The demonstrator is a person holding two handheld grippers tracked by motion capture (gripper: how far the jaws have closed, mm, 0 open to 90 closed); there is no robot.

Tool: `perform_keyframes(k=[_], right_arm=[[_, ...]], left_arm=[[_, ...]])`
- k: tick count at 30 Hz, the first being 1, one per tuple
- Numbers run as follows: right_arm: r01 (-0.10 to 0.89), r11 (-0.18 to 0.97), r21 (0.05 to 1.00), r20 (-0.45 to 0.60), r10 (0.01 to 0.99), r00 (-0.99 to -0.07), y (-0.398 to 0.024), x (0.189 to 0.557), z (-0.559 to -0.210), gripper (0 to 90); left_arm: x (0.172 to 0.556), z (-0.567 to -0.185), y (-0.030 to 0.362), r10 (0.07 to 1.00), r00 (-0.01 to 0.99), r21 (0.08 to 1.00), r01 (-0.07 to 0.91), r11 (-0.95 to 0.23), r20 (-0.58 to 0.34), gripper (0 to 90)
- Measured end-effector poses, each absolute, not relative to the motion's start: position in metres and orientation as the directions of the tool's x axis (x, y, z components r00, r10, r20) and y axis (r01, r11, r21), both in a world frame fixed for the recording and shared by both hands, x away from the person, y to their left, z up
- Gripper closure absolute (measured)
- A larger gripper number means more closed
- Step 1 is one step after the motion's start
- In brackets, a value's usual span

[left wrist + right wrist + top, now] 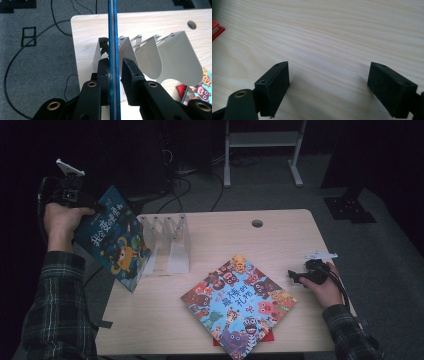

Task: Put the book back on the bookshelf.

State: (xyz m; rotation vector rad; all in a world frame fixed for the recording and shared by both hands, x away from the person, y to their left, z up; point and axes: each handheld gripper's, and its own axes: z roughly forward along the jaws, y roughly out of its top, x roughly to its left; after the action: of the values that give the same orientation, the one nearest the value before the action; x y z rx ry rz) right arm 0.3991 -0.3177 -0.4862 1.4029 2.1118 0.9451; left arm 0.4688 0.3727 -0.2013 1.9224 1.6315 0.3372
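From above, the left gripper (pixel 75 197) holds a blue picture book (pixel 116 240) tilted in the air off the bench's (pixel 280 240) left edge, its lower corner hanging beside the clear book rack (pixel 167 242) that stands near the bench's far left corner. The left gripper view shows what the high view cannot: the book seen edge-on as a thin blue line (pixel 113 50) running up between the two jaws, the left jaw against it and the right jaw a little off it, so the hold is loose and the jaws are slightly apart. That view also shows the rack's pale curved dividers (pixel 160 57) fanned out just behind the book, every slot without a book. A second picture book (pixel 239 304) lies flat near the bench's near edge, on something red. The right gripper (pixel 299 276) rests near the bench's right edge; its own view shows the jaws wide apart over bare wood, with a red corner (pixel 215 28) at the far left.
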Motion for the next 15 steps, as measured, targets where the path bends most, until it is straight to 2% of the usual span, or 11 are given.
perform_keyframes(k=[15], right_arm=[[0.623,0.257,0.739,0.014,0.918,-0.395,-0.318,0.399,-0.486,16.7]], left_arm=[[0.455,-0.176,0.374,0.967,0.228,0.637,0.764,-0.102,-0.117,75.8]])
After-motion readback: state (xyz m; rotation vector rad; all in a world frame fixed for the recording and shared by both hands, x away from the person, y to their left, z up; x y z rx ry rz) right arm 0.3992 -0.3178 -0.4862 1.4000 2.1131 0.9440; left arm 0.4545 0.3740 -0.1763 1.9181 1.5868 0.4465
